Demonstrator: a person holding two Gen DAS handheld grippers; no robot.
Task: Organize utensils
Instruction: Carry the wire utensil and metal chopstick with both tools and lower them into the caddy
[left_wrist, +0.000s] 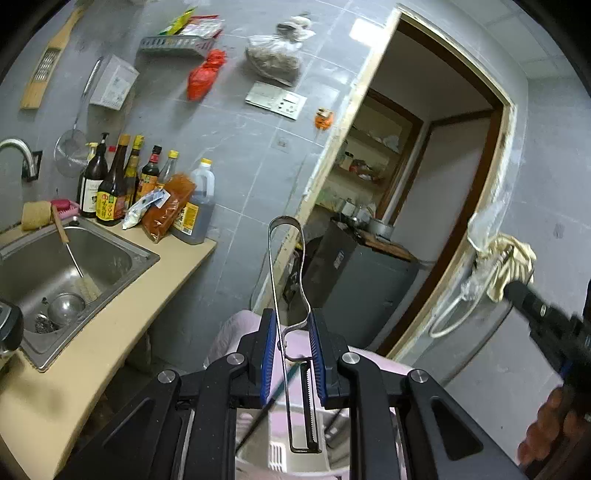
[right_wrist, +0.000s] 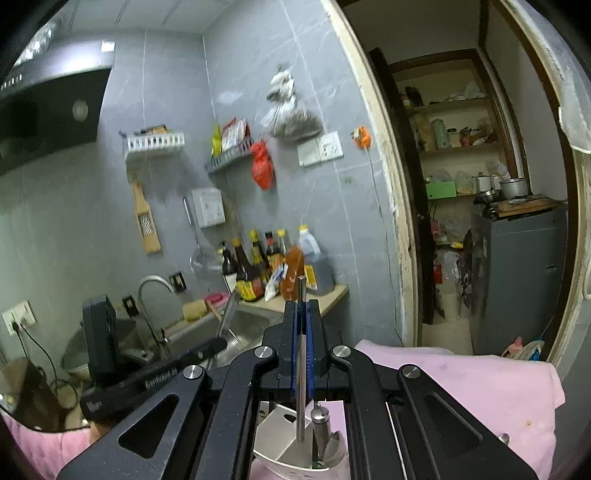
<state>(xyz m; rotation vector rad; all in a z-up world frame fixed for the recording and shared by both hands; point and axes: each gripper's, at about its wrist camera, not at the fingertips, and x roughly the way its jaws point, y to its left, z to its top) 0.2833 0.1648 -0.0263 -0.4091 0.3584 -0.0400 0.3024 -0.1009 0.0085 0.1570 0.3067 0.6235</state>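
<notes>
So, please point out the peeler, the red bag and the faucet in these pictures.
peeler (left_wrist: 286, 280): left wrist view, on its metal handle loop.
red bag (left_wrist: 203, 75): left wrist view, middle of the bag.
faucet (right_wrist: 153, 284): right wrist view, on the curved spout.

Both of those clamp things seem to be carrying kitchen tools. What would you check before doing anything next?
1. Left hand-held gripper clamped on the metal peeler: ok.
2. Peeler straight between the pads: not ok, it sits tilted.
3. Right hand-held gripper shut on the thin metal rod: ok.
4. Rod upright in the grip: ok.
5. White holder below already holds utensils; free room for more: cannot tell.
6. Whether either tool is slipping in its grip: cannot tell.
</notes>
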